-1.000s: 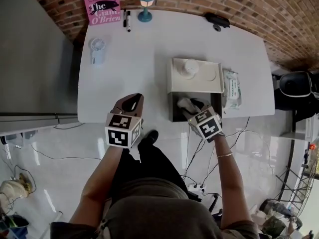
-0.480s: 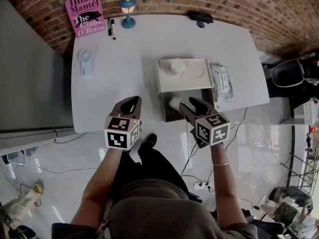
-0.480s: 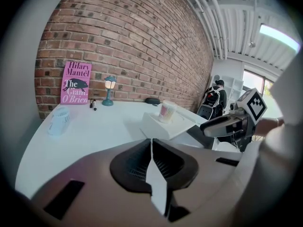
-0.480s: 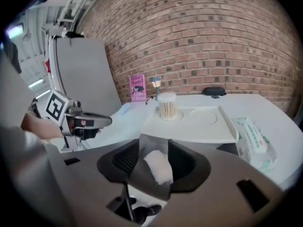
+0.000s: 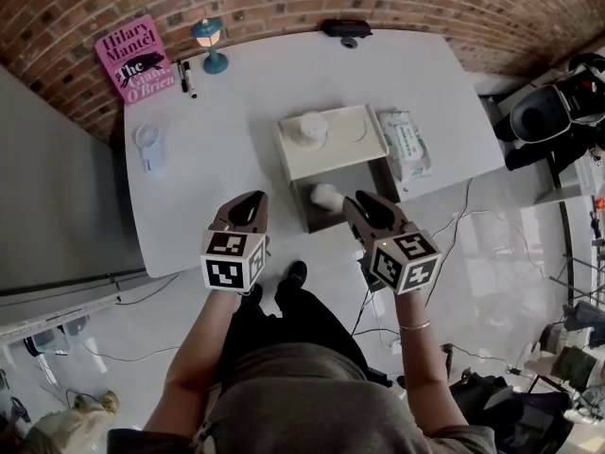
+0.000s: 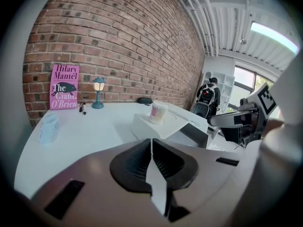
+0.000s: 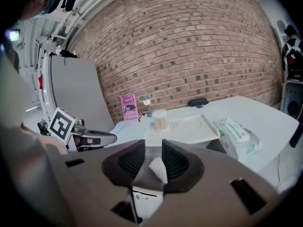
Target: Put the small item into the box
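My left tool [image 5: 248,206] hangs over the worktop's [image 5: 236,126] near edge, jaws pressed together and empty. The white item [image 5: 326,197] already lies inside the box [image 5: 367,180], toward its left wall. My right tool [image 5: 365,206] sits just near of the box. Its jaws are closing on nothing I can make out; a pale shape shows low in the gap, but I can't tell what it is.

The box stands at the near edge, so I judge that a nudge from the right tool could push it askew or tip it off. The lid [image 5: 348,148] rests at its far side with a jar [image 5: 309,129] on it, and moving the lid would topple that.

Further off are a fan [image 5: 149,147], book [image 5: 135,57], markers [image 5: 187,77] and lamp [image 5: 208,43], with wipes [image 5: 405,145] right of the lid. None of them is in the way.
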`<state>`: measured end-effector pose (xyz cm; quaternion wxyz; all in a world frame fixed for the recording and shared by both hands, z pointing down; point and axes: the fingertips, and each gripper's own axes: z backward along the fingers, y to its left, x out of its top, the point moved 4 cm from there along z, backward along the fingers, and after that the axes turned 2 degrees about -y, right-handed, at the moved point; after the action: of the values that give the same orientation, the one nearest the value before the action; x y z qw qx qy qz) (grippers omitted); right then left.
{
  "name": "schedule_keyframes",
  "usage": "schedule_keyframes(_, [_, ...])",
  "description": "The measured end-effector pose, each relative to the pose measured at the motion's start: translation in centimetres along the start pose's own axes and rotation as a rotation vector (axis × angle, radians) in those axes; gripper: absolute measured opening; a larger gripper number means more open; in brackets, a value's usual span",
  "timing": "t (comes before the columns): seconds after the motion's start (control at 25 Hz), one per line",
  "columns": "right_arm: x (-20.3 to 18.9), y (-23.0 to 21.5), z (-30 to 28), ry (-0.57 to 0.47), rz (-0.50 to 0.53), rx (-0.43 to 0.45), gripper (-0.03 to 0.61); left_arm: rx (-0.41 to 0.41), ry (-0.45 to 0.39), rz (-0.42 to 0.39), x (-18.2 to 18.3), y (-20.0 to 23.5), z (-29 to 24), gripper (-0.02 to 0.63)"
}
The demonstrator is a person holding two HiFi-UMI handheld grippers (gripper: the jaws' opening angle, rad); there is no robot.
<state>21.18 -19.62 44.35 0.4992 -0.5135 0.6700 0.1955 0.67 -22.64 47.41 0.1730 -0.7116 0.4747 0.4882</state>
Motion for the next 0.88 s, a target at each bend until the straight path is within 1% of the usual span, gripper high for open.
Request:
schedule_keyframes(0.24, [-0.2,-0.2,1.9,-0.084,-0.068,-0.100,0.100,-0.045,0.007,-0.035,0.3,-0.9,-0.4,0.029])
schedule_keyframes(0.4, [-0.3,-0.5,3.1,-0.137,-0.113,-0.175,0.061,-0.071,0.012,-0.056,0.5,-1.2,-0.7,0.030])
schedule_keyframes(0.56, [-0.5,-0.4,4.2,-0.174,-0.138,-0.226,0.036,-0.092,0.013,-0.070,0.7,-1.5,-0.9,0.030])
schedule_keyframes(0.68, [-0.6,-0.3,4.9,-0.195,-0.157,-0.263,-0.007,-0.107,0.009,-0.077,1.0,-1.7,-0.9,0.030])
schedule_keyframes(0.88, [-1.2,-0.3,6.3,-0.216,-0.182,-0.311,-0.006,-0.133,0.007,-0.096,1.3,-2.1,-1.1,0.030])
